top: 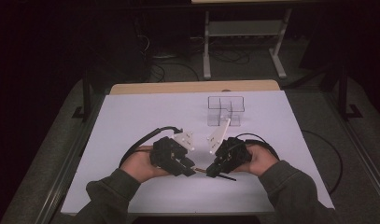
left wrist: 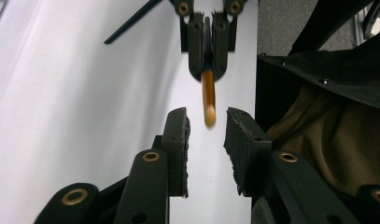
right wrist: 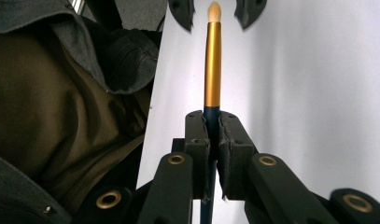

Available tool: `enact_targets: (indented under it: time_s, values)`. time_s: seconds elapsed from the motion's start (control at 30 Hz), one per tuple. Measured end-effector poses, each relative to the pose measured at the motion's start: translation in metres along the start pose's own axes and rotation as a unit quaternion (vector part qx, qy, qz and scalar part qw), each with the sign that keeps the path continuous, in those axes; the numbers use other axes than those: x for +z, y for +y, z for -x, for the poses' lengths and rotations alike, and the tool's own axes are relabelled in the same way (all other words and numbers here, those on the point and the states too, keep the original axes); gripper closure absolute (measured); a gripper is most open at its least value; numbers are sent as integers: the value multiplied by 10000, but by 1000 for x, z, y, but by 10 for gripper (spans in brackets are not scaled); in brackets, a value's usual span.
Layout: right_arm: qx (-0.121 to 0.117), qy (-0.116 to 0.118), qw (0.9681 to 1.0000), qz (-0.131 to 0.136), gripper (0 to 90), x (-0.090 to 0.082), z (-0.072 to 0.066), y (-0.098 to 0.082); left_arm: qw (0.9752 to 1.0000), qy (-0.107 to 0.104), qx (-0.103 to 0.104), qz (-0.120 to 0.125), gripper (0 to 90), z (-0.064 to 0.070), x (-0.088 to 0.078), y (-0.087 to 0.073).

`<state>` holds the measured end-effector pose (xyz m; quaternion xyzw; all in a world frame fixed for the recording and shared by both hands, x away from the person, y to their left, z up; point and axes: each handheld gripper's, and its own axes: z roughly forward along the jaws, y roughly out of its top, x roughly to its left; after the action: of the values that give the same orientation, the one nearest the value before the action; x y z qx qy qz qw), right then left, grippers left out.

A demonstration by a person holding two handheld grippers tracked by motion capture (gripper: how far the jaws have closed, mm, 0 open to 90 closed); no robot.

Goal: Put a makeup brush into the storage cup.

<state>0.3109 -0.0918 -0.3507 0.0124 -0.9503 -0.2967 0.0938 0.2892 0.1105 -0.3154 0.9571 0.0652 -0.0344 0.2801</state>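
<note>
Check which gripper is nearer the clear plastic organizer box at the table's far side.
Right. The right gripper, shut on the gold-ferruled brush, sits just below the clear plastic organizer box; the left gripper sits farther left, jaws open.

Table [top: 131,116]: you work on a white top with a bare wooden strip [top: 192,87] along its far edge.
Organiser [top: 225,111]: a clear, compartmented box stands on the top at about 1 o'clock from the centre.
Cables: a black one [top: 325,149] trails over the edge at 3 o'clock.
</note>
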Motion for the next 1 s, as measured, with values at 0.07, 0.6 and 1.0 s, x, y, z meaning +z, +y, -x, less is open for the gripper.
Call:
enact_targets:
  time_s: [0.07,0.6,1.0]
  values:
    - [38,-19,10000,35,825,-3,2,-2,9999,36,-75,69,636,-2,-4,-5]
    - [398,-528,9968,438,825,-39,25,-9,9939,452,-603,811,501,-6,-14,-52]
    - [579,-757,9933,648,825,-58,49,-8,9882,788,-798,1045,429,-3,-15,-78]
